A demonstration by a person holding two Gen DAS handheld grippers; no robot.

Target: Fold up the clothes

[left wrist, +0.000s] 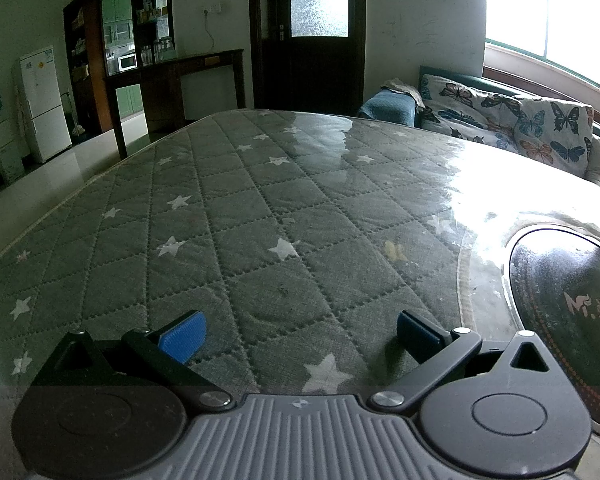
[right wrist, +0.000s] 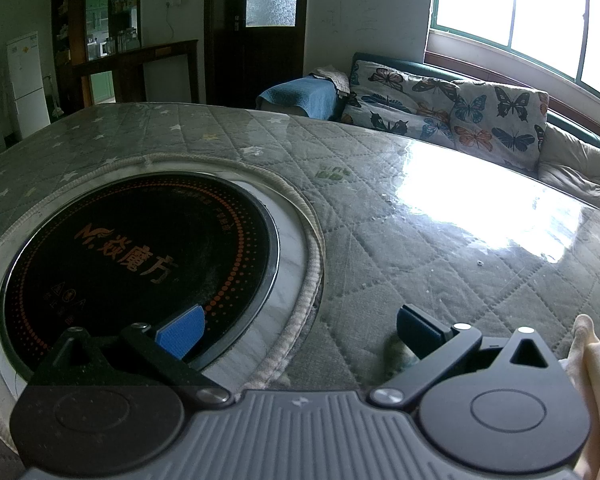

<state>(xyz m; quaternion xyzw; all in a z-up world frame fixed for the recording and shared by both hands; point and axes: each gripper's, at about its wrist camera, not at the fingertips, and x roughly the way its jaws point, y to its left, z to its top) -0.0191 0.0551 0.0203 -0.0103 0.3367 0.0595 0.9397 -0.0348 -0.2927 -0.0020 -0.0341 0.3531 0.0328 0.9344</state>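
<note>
My left gripper (left wrist: 298,338) stands open low over a grey quilted table cover with white stars (left wrist: 260,208); nothing lies between its blue pads. My right gripper (right wrist: 298,332) is open too, its left finger over the round black cooktop (right wrist: 140,252) and its right finger over the quilted cover (right wrist: 440,264). A pale cream cloth (right wrist: 596,384) shows at the right edge of the right wrist view, beside the gripper's body and not held. No garment shows in the left wrist view.
The black cooktop (left wrist: 572,312) sits in a round cut-out of the cover, under a glossy sheet. A sofa with butterfly cushions (left wrist: 512,120) and a blue cloth (right wrist: 300,98) lies beyond the table. A dark door (left wrist: 312,36), shelves and a white fridge (left wrist: 44,104) stand further back.
</note>
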